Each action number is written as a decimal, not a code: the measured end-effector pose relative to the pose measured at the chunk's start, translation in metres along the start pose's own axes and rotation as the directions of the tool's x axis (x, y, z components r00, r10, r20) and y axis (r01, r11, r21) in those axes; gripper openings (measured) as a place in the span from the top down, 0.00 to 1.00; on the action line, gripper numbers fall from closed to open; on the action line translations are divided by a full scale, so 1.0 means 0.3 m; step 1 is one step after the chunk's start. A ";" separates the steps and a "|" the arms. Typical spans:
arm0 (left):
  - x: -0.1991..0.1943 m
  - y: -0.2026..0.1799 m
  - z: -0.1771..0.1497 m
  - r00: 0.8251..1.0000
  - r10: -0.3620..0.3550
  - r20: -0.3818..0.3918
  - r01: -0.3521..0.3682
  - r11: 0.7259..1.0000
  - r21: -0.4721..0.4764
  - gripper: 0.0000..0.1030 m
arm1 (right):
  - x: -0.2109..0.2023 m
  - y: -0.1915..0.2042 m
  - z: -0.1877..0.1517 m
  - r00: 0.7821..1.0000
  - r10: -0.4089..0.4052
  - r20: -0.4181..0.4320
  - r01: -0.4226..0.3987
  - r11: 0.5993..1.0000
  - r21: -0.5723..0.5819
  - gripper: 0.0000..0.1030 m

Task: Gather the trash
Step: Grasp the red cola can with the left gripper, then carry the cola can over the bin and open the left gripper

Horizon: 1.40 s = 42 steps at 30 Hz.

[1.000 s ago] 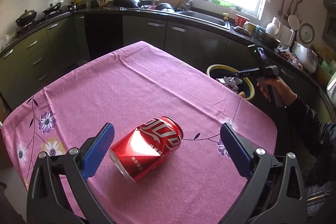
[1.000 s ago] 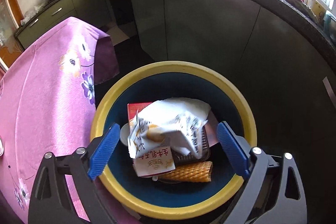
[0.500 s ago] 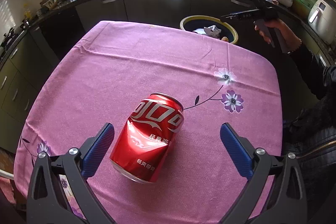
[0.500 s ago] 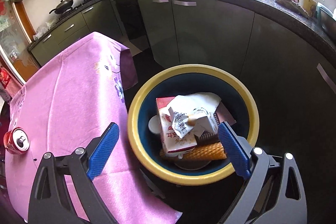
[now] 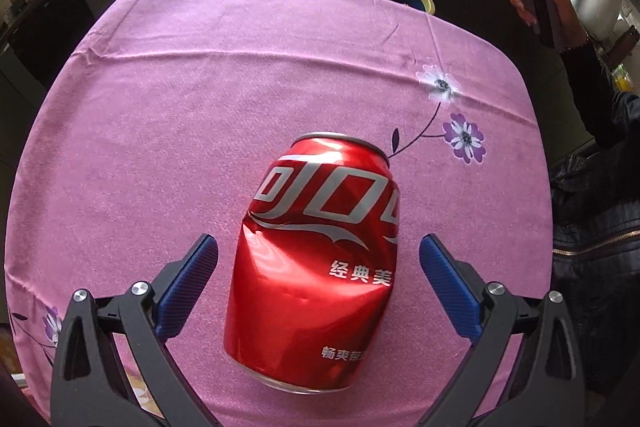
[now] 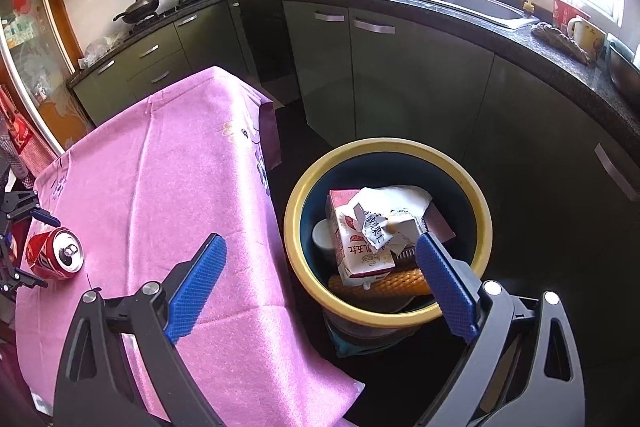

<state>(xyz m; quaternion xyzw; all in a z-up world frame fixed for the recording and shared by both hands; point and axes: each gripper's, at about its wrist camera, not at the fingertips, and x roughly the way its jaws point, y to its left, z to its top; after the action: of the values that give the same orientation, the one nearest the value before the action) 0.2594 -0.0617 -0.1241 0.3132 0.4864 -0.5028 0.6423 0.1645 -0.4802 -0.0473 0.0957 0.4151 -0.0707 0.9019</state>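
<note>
the table (image 5: 200, 115) under its pink flowered cloth carries only one piece of trash; the round yellow-rimmed dark bin (image 6: 386, 317) on the floor just past its far edge already holds a milk carton and crumpled wrappers. the dented red aluminium drink can (image 5: 316, 267) lies on its side near your edge of the table. you're at the pick-up step: your left tool (image 5: 318, 281) is spread wide, one finger each side of the can, neither touching. your right tool (image 6: 320, 281) is wide open too, empty, above the bin. next, lower slightly and close gently across the can's dented middle.
</note>
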 end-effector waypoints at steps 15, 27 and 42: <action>0.029 0.011 0.003 0.997 0.054 -0.046 -0.054 0.998 -0.013 0.35 | 0.049 0.028 -0.012 0.999 0.017 -0.041 -0.018 1.000 -0.019 0.08; -0.054 -0.081 0.011 0.984 0.169 0.059 -0.155 0.968 -0.196 0.35 | 0.038 0.002 -0.042 0.997 0.061 -0.038 -0.062 0.998 -0.004 0.08; -0.020 -0.294 0.549 0.959 0.131 0.250 -0.008 0.897 -0.441 0.35 | -0.136 -0.229 -0.109 0.995 -0.054 0.086 0.048 0.996 0.068 0.08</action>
<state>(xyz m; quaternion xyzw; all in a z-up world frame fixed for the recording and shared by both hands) 0.2264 -0.2328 -0.0563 0.1065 0.4818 -0.3960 0.7744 0.0998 -0.5375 -0.0448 0.1118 0.3751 -0.1115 0.9135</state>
